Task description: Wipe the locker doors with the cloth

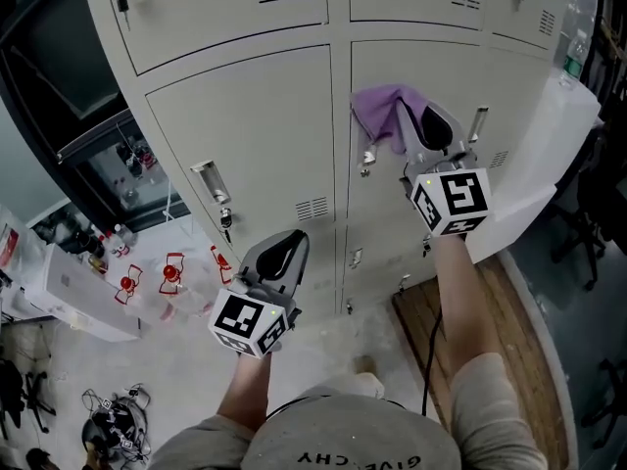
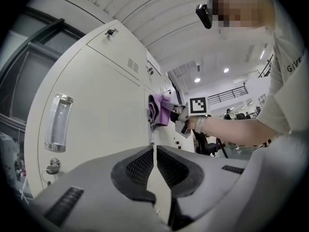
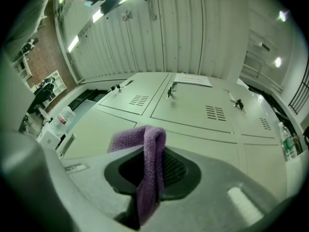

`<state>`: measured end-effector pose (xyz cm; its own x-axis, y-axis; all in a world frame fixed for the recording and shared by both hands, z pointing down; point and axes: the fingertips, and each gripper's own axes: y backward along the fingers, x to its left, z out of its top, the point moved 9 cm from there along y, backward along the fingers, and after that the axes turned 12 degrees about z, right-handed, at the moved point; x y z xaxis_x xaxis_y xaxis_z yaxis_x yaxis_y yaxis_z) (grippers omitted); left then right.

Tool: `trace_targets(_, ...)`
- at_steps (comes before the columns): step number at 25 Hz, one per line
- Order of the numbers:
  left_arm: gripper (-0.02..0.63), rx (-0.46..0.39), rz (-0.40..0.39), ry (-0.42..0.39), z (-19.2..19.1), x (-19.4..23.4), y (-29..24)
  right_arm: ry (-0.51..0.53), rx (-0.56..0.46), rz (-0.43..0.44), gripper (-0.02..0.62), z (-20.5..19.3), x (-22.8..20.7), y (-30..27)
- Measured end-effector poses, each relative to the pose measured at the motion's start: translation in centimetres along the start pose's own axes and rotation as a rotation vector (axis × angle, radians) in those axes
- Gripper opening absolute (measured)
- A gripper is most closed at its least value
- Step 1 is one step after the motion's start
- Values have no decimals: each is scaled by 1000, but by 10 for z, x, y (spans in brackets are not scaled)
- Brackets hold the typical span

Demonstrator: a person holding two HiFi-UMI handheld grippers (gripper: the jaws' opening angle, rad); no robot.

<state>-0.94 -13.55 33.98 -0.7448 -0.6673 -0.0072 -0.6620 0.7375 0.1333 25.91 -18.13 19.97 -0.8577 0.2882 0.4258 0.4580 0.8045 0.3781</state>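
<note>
A purple cloth (image 1: 380, 116) is pressed against the upper left part of a pale grey locker door (image 1: 509, 96). My right gripper (image 1: 423, 130) is shut on it. In the right gripper view the cloth (image 3: 147, 163) hangs folded between the jaws of the right gripper (image 3: 149, 170), with lockers beyond it. My left gripper (image 1: 279, 258) hangs lower, in front of the neighbouring door (image 1: 265, 135), apart from it. Its jaws are shut with nothing in them (image 2: 154, 166). The left gripper view shows the cloth (image 2: 159, 109) and the right gripper (image 2: 181, 117) against the locker face.
The left door has a recessed handle (image 1: 211, 182) with a key (image 1: 225, 221) below it. Several plastic bottles (image 1: 171, 277) stand on a white table at the left. Wooden boards (image 1: 441, 331) lie on the floor at the right, and cables (image 1: 113, 419) at the lower left.
</note>
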Motion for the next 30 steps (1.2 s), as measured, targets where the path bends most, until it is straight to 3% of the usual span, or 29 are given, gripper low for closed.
trace_targets(10,18,-2,65,-5,1,-10,-39,131,-10,24,58,23,-13,-61)
trace_targets(17,18,-14,141,-18,7,-5,-54,341,8,82,55,28,-9,-71)
trace_targets(30,18,-38,112,-15,10,-20,-102,356,18,7,55,8,-77,-39)
